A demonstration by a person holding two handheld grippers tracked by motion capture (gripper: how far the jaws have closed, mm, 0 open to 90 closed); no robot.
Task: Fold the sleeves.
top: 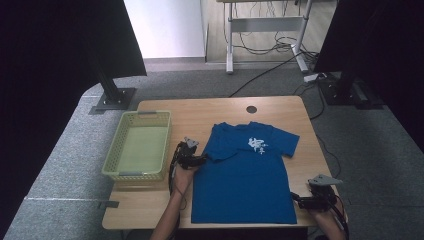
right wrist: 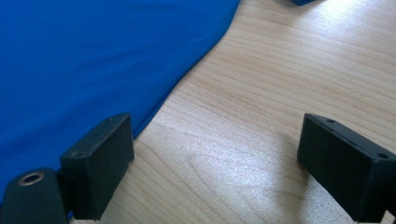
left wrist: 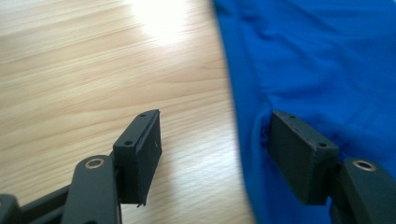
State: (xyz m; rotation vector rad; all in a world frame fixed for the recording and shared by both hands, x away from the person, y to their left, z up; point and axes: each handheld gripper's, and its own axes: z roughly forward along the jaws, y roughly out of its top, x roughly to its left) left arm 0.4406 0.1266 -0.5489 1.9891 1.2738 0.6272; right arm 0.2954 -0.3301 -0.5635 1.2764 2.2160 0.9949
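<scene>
Left of centre in the high view, our left gripper stands with jaws apart astride the edge of the flat blue cotton T-shirt at frame centre. Lower right, our right gripper gapes wide over bare wooden table.

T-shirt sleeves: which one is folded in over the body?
The sleeve beside the left hand-held gripper and basket; the other sleeve still spreads flat, outward.

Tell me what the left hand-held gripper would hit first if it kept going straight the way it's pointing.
Probably the blue cotton T-shirt: the left hand-held gripper has its jaws open astride the shirt's edge, one over the light wooden table, the other over the fabric. How high it sits above the cloth is unclear.
</scene>
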